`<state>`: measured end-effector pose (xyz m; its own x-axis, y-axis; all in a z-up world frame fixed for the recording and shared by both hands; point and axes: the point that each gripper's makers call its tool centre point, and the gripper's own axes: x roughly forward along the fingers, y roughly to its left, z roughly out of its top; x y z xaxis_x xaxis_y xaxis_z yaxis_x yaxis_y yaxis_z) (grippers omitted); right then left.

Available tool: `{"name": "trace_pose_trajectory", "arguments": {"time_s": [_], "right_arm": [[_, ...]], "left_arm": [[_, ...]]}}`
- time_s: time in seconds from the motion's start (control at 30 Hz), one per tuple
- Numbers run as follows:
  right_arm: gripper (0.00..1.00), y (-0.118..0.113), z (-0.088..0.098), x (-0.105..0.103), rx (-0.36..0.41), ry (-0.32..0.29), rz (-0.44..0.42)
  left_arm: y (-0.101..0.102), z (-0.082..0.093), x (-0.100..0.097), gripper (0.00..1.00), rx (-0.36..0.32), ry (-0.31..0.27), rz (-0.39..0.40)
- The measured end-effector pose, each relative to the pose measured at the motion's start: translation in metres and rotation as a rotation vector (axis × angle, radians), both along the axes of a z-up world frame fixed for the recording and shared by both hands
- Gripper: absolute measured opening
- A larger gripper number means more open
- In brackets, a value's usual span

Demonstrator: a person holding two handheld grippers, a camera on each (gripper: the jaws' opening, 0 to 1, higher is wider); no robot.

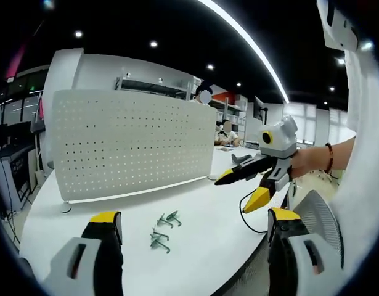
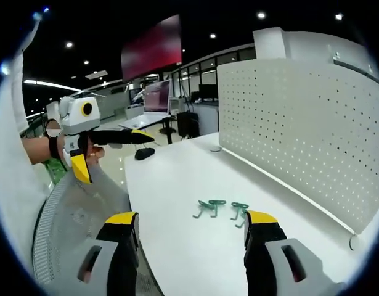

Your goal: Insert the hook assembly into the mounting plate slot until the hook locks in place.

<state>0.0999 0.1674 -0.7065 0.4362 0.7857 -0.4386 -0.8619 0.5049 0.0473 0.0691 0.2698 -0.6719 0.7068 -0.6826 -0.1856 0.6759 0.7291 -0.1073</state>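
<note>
Hooks [image 1: 163, 230] lie loose on the table [image 1: 201, 203] at 6 o'clock from the pegboard [image 1: 130, 145] — both the left gripper [image 1: 195, 225] and right gripper [image 2: 190, 225] have jaws apart, holding nothing.

A matt white perforated panel [image 1: 130, 145] that looked like metal stood on a smooth white table [image 1: 201, 246] bearing small green hooks [image 1: 163, 231].

White-grey tool [image 1: 190, 231] bodies, black jaws, yellow tips, beaded bracelet [image 1: 329, 158]

Two green hooks [image 2: 221, 209] lie mid-tabletop [image 2: 171, 185], near the pegboard [image 2: 300, 129] — right gripper [image 2: 190, 246] hovers jaws apart (left gripper [image 2: 112, 151] off the edge).
</note>
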Motion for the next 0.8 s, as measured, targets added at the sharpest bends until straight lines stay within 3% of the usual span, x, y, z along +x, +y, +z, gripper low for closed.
{"name": "trace_pose_trajectory", "arguments": {"time_s": [0.43, 0.8], "right_arm": [[0.65, 0.014, -0.009, 0.014, -0.052, 0.01, 0.056], [0.63, 0.027, -0.018, 0.022, -0.087, 0.018, 0.111]], "left_arm": [[0.021, 0.0, 0.011, 1.0, -0.014, -0.008, 0.035], [0.008, -0.004, 0.012, 1.0, -0.012, -0.001, -0.005]]}}
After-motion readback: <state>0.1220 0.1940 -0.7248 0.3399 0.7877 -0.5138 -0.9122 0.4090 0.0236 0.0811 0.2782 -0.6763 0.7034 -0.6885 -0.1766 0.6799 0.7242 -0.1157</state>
